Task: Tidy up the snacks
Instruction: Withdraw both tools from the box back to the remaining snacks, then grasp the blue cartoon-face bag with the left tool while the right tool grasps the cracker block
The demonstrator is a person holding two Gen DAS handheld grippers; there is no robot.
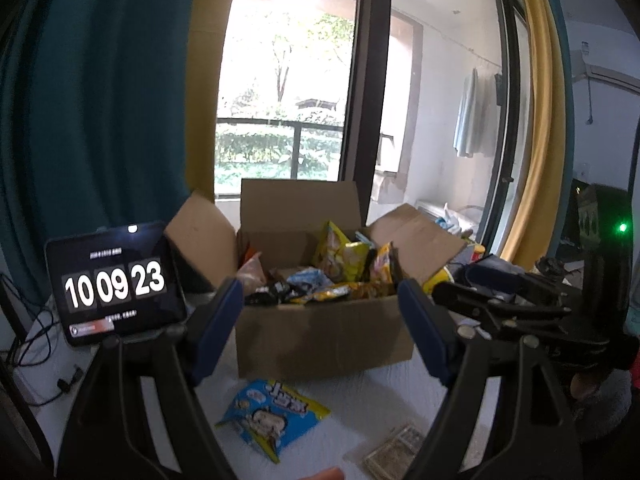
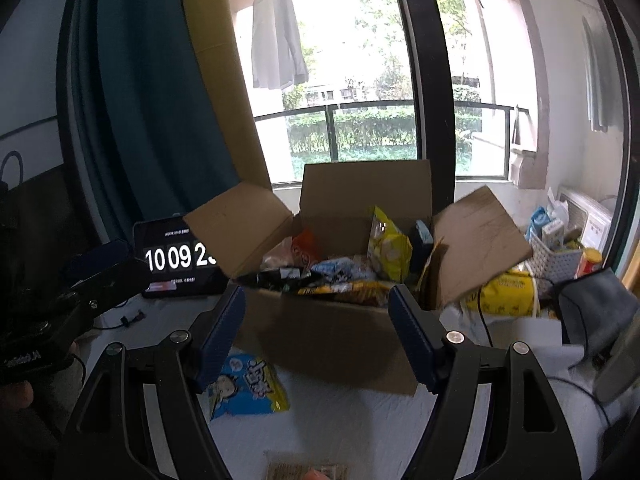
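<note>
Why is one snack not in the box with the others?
The blue snack packet lies flat on the white table in front of the open cardboard box, apart from the snacks piled inside. A brownish packet lies out too. Nothing looks spilled or torn.

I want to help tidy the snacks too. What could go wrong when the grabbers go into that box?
The cardboard box is stuffed, so pulling one packet may drag out others, like the tall yellow bag. Its side flap sticks out and an open tool could bump it. The blue snack packet lies loose on the table in front, below the left tool and right tool, so it might be pushed or forgotten.
</note>
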